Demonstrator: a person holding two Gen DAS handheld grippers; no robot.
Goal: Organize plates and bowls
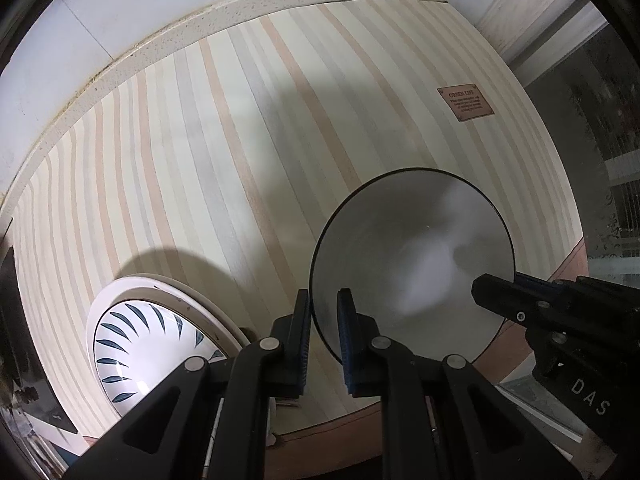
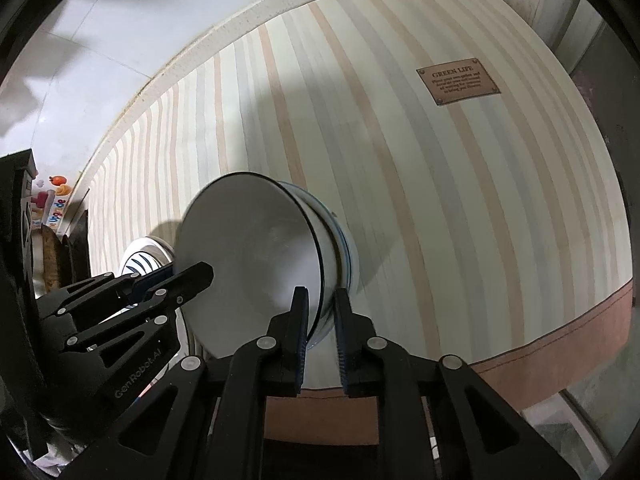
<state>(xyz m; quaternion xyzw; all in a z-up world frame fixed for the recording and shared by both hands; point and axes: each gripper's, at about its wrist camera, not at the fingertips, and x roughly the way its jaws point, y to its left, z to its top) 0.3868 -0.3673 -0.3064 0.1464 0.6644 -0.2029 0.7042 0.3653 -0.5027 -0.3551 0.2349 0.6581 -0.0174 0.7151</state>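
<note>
The biggest thing in front of me is the striped tablecloth, cream with pale grey and tan bands, covering the table and ending in a brown hem along the near edge. On it, towards the far right, sits a small brown label reading GREEN LIFE. Next in size is the white bowl with a thin dark rim and blue lines round its outer wall; I have it tipped on its side, mouth turned toward my left, apparently off the cloth. To its left, a plate with blue leaf marks lies flat on the cloth inside a wider pinkish-white plate. My right gripper has its jaws narrow and closed over the bowl's rim, one finger inside and one against the outer wall. My left gripper straddles the opposite rim, jaws also narrow, though I cannot tell whether its pads actually touch the rim.
</note>
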